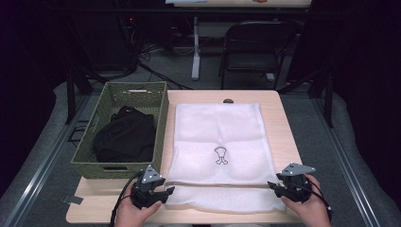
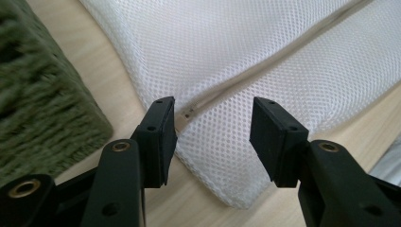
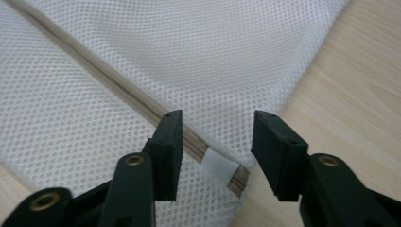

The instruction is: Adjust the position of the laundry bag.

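Left tool [image 1: 163, 193] low at the near-left corner of the white mesh bag [image 1: 220, 142], jaws spread over the zipper [image 2: 265, 64] end; right tool [image 1: 278, 187] at the near-right corner, likewise spread, gripping nothing. Bag flat across the pale wooden bench [image 1: 283, 127], beside a green woven basket [image 1: 90, 156] of black cloth [image 1: 125, 137]; grey floor, folding chair [image 1: 255, 47] beyond
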`<action>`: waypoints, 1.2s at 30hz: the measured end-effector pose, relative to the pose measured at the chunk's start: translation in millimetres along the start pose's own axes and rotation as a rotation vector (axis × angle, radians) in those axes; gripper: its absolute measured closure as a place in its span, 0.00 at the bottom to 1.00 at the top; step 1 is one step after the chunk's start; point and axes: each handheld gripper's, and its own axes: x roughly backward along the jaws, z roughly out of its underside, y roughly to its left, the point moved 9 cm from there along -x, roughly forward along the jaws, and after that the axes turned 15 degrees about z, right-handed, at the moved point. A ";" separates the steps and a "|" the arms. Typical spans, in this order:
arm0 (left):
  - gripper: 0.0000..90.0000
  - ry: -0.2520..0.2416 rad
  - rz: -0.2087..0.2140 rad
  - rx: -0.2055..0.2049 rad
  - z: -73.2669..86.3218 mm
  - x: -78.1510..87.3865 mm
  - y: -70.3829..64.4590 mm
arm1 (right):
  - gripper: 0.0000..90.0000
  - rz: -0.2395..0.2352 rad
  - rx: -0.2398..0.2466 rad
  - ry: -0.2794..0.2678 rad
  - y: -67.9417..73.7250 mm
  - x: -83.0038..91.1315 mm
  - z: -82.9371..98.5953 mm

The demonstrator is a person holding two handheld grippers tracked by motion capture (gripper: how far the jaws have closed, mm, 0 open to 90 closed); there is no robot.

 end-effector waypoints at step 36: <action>0.53 -0.047 -0.076 0.019 -46.9 51.6 9.7 | 0.71 -0.215 0.070 0.037 62.5 -3.9 -65.5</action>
